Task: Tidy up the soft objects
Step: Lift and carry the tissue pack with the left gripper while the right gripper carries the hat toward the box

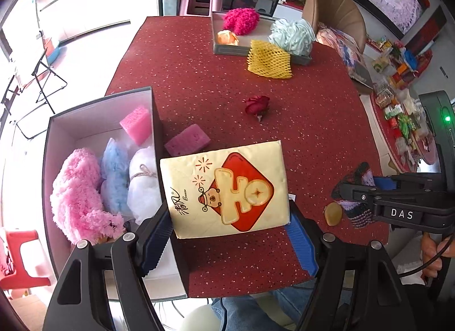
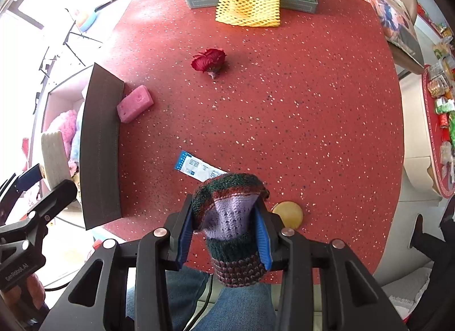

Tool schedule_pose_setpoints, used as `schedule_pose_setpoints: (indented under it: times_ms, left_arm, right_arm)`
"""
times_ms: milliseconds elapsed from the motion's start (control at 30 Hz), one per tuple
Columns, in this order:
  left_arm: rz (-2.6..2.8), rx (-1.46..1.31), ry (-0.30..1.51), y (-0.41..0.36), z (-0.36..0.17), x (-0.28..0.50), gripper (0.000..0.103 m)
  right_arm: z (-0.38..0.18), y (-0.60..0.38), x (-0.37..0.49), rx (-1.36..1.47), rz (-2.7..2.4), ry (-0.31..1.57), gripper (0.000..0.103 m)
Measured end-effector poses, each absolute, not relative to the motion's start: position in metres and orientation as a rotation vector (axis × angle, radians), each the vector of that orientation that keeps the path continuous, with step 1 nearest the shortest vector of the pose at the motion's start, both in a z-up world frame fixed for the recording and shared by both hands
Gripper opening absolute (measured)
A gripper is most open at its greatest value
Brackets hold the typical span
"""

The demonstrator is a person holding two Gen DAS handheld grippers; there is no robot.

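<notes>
My left gripper (image 1: 230,231) is shut on a cream tissue pack (image 1: 227,188) with a red diamond print, held above the table beside the tall dark box (image 1: 155,120). That box holds a pink fluffy item (image 1: 76,191), a blue puff (image 1: 115,171), a white puff (image 1: 143,183) and a pink sponge (image 1: 136,124). My right gripper (image 2: 224,231) is shut on a striped knitted piece (image 2: 230,217), purple, green and maroon, lifted over the table's near edge. The same knitted piece (image 1: 355,203) shows at the right of the left wrist view.
On the red speckled table (image 2: 284,103) lie a pink sponge (image 2: 133,104), a red fabric rose (image 2: 209,60), a blue-white packet (image 2: 196,167) and a tan round disc (image 2: 288,214). A far grey tray (image 2: 199,2) holds fluffy items; yellow foam net (image 2: 247,9) leans on it.
</notes>
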State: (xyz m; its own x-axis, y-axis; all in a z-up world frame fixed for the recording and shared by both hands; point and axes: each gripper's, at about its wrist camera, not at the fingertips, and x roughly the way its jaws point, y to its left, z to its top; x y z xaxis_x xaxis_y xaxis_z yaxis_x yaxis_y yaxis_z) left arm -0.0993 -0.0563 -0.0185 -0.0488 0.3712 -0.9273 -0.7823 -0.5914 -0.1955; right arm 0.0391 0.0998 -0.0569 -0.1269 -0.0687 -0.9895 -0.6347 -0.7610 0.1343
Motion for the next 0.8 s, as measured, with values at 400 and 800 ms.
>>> schedule_pose_setpoints:
  times_ms: [400, 800]
  left_arm:
    - [1.858, -1.449, 0.37, -0.09, -0.021, -0.121, 0.077]
    - [1.924, -1.489, 0.302, -0.119, -0.023, -0.135, 0.077]
  right_arm:
    - [-0.045, 0.092, 0.012, -1.779, 1.982, 0.697, 0.042]
    - [-0.036, 0.078, -0.008, -1.8, 2.045, 0.619, 0.042]
